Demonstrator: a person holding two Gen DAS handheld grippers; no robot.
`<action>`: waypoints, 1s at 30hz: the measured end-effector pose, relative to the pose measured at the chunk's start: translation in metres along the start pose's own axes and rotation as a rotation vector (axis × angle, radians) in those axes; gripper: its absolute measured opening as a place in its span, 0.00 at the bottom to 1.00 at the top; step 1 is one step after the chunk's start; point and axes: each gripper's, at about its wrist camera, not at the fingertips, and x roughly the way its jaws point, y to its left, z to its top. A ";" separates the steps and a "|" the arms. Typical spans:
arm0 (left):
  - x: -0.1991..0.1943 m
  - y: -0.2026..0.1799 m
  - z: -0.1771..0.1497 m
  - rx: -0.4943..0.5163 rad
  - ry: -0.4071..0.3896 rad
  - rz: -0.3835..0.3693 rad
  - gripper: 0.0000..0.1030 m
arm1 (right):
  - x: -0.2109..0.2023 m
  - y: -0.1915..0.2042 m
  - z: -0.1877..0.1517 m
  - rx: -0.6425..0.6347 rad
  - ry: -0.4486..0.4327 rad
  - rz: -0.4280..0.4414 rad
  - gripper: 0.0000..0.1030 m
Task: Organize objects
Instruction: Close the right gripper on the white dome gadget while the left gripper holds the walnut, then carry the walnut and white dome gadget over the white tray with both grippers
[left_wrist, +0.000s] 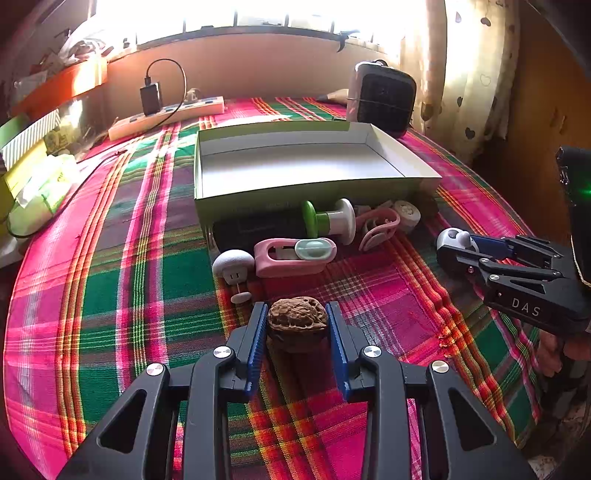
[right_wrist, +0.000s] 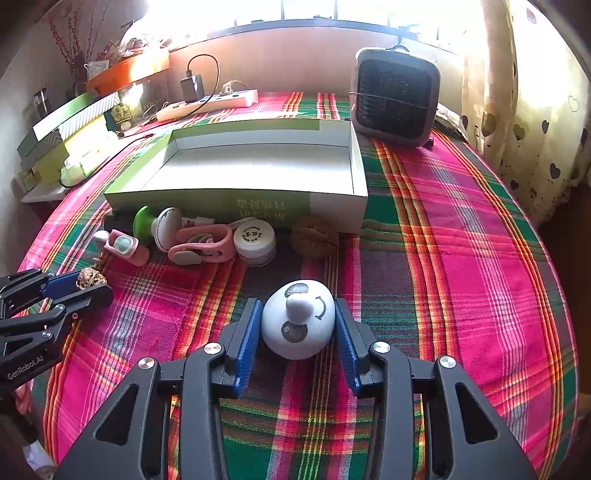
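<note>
My left gripper (left_wrist: 297, 308) is shut on a brown walnut (left_wrist: 297, 319), both blue pads against its sides, low over the plaid cloth. My right gripper (right_wrist: 298, 304) is shut on a white egg-shaped toy with a drawn face (right_wrist: 298, 325). From the left wrist view the right gripper (left_wrist: 452, 243) sits at the right with the toy (left_wrist: 452, 236) at its tip. An open green-and-white box (left_wrist: 317, 186) (right_wrist: 236, 194) lies beyond both. Along its front wall lie a second walnut (right_wrist: 314, 240), a white jar (right_wrist: 255, 240), a pink clip (right_wrist: 207, 247) and a green-and-white knob (left_wrist: 327, 221).
A pink holder (left_wrist: 291, 256) and a white mushroom-shaped plug (left_wrist: 232, 264) lie just past the left gripper. A small heater (left_wrist: 384, 98) stands behind the box at the right, a power strip with charger (left_wrist: 166, 114) at the back left. Stacked boxes (right_wrist: 74, 129) line the left edge.
</note>
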 end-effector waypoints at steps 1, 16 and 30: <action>0.000 0.000 0.000 0.001 0.000 0.000 0.29 | 0.000 0.000 0.000 0.001 0.000 0.001 0.39; -0.003 0.000 0.006 -0.005 -0.014 -0.003 0.29 | -0.004 0.002 0.003 0.001 -0.009 0.013 0.39; -0.018 0.008 0.040 -0.018 -0.082 -0.010 0.29 | -0.023 0.002 0.042 -0.024 -0.088 0.018 0.39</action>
